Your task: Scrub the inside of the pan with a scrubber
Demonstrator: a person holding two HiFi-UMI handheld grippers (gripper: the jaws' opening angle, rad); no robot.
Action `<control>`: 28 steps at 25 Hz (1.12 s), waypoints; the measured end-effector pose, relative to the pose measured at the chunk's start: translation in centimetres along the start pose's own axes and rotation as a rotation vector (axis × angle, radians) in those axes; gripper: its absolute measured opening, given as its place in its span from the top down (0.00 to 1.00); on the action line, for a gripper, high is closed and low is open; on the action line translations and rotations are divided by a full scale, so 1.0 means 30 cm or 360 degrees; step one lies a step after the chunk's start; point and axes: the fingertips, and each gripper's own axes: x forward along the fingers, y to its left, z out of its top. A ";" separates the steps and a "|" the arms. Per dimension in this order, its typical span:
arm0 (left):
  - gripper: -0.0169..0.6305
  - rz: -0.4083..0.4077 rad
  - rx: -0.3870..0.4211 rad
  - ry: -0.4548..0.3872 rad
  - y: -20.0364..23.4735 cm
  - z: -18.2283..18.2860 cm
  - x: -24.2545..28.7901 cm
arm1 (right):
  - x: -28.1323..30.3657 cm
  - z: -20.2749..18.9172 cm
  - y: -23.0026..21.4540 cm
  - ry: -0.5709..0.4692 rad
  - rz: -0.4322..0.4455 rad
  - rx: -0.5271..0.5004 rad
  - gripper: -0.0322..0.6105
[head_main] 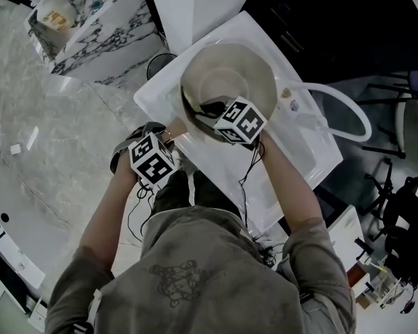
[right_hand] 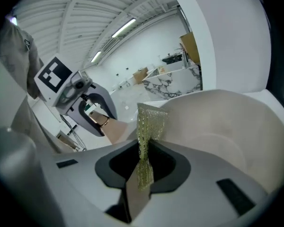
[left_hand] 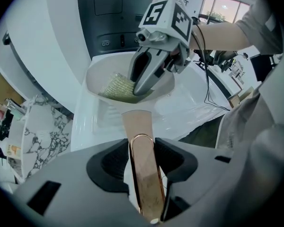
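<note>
A cream pan (head_main: 247, 72) is held tilted over a white basin (head_main: 303, 155). My left gripper (head_main: 153, 160) is at its near side, shut on the tan pan handle (left_hand: 138, 126), which runs up between the jaws. My right gripper (head_main: 240, 122) reaches into the pan's bowl. In the left gripper view, the right gripper (left_hand: 149, 82) presses a yellow-green mesh scrubber (left_hand: 117, 86) against the pan's inner wall (left_hand: 97, 77). The right gripper (right_hand: 144, 167) is shut on that scrubber (right_hand: 149, 122), with the pan's inside (right_hand: 227, 126) just ahead. The left gripper (right_hand: 92, 108) shows beyond, on the handle (right_hand: 114, 129).
A white hose (head_main: 348, 110) loops off the basin's right side. A marble-patterned counter (head_main: 111, 33) with a small container stands at the upper left. Thin black cables (head_main: 247, 179) hang from the grippers over the basin's front. Dark stands and gear crowd the right edge.
</note>
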 end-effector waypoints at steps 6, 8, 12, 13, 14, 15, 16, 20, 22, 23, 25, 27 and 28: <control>0.69 -0.0002 0.0004 0.0007 -0.001 -0.002 0.000 | -0.083 -0.080 0.097 0.0194 0.0298 -0.0031 0.84; 0.69 -0.0002 0.0005 0.0013 -0.002 0.000 0.001 | -0.124 -0.093 0.134 0.0226 0.0392 -0.0038 0.84; 0.69 -0.0002 0.0015 0.0011 -0.005 0.005 0.001 | -0.225 -0.067 0.155 0.0213 0.0398 -0.0086 0.84; 0.69 -0.0005 0.0020 0.0006 -0.005 0.004 0.000 | -0.245 -0.039 0.132 0.0168 0.0312 -0.0095 0.84; 0.69 -0.0007 0.0023 0.0003 -0.003 0.000 -0.002 | -0.260 -0.005 0.098 0.0107 0.0187 -0.0096 0.84; 0.69 -0.0009 0.0022 0.0002 -0.001 -0.006 -0.005 | -0.269 0.030 0.051 0.0042 0.0028 -0.0094 0.84; 0.69 -0.0009 0.0016 0.0002 0.001 -0.011 -0.007 | -0.277 0.058 -0.005 -0.0012 -0.0159 -0.0092 0.84; 0.69 -0.0011 0.0004 -0.0002 -0.005 0.002 0.001 | -0.357 0.083 -0.254 0.0011 -0.1006 -0.0196 0.84; 0.69 -0.0012 0.0003 -0.0005 -0.004 0.003 0.001 | -0.401 0.095 -0.346 0.0045 -0.1364 -0.0308 0.84; 0.69 -0.0013 0.0002 -0.0005 -0.002 0.002 0.000 | -0.413 0.102 -0.381 0.0049 -0.1493 -0.0347 0.84; 0.69 -0.0014 0.0001 -0.0005 0.000 0.001 -0.001 | -0.423 0.106 -0.435 0.0065 -0.1660 -0.0384 0.84; 0.69 -0.0017 -0.0001 -0.0007 -0.002 0.003 0.000 | -0.429 0.095 -0.481 0.0106 -0.1775 -0.0407 0.84; 0.69 -0.0018 -0.0002 -0.0008 -0.003 0.004 0.000 | -0.431 0.086 -0.502 0.0138 -0.1819 -0.0416 0.84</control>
